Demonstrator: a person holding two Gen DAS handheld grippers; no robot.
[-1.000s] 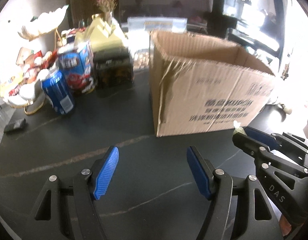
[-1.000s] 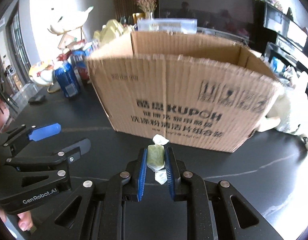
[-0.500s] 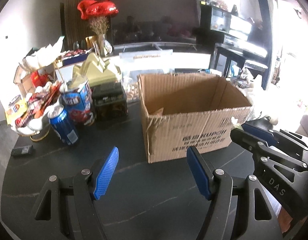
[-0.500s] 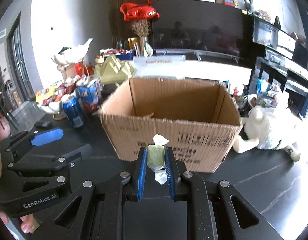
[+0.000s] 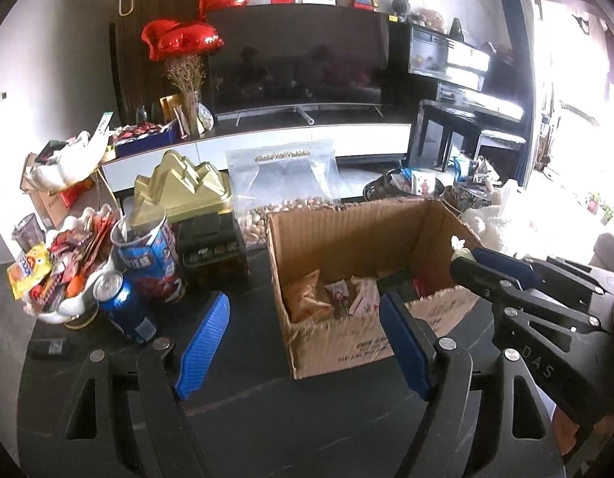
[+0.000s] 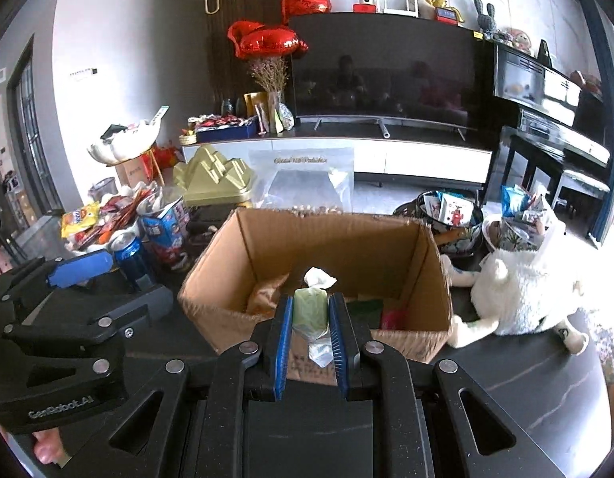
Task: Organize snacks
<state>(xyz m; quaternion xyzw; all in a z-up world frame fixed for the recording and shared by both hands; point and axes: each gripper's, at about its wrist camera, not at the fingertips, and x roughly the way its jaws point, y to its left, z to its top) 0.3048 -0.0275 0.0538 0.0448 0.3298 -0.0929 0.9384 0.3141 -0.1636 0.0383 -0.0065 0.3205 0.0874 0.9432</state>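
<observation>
Right gripper [image 6: 310, 320]: clamped on 1 green wrapped snack [image 6: 309, 310], long axis upright.
Left gripper [image 5: 303, 342]: fingers apart, holding nothing.
Cardboard box [image 6: 334, 235]: directly ahead and below the snack; right gripper nearer its opening.

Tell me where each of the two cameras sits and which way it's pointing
Left wrist: on the open left gripper, facing the cardboard box; right gripper shows at right.
Right wrist: on the right gripper, shut on a green wrapped candy, above the box's near wall; left gripper at left.
Shared: box, blue can, television.
</observation>
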